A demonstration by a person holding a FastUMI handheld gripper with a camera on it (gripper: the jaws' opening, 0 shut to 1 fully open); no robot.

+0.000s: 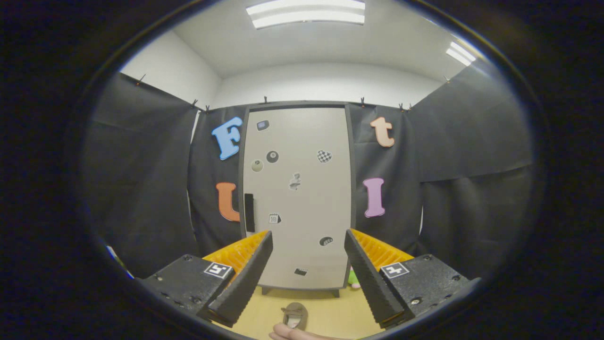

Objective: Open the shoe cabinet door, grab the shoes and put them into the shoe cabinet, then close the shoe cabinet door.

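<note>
Cabinet (pixel 297 198): tall, pale, upright against the booth wall beyond the fingers, door shut, small stickers scattered over it. Dark handle (pixel 249 212) on its left edge, likely the first target. Gripper (pixel 309 245) spread wide, empty, aimed squarely at the door. Shoe (pixel 295 315) on the floor between the fingers, a hand (pixel 297 334) touching it.

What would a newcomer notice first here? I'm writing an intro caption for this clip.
The tall cabinet straight ahead, beyond the tongs, its door shut and dotted with small stickers, a dark handle near its left edge. Next, the open tongs, empty, framing the door's lower part. On the floor between them lies a shoe, with part of a hand just below it.
</note>
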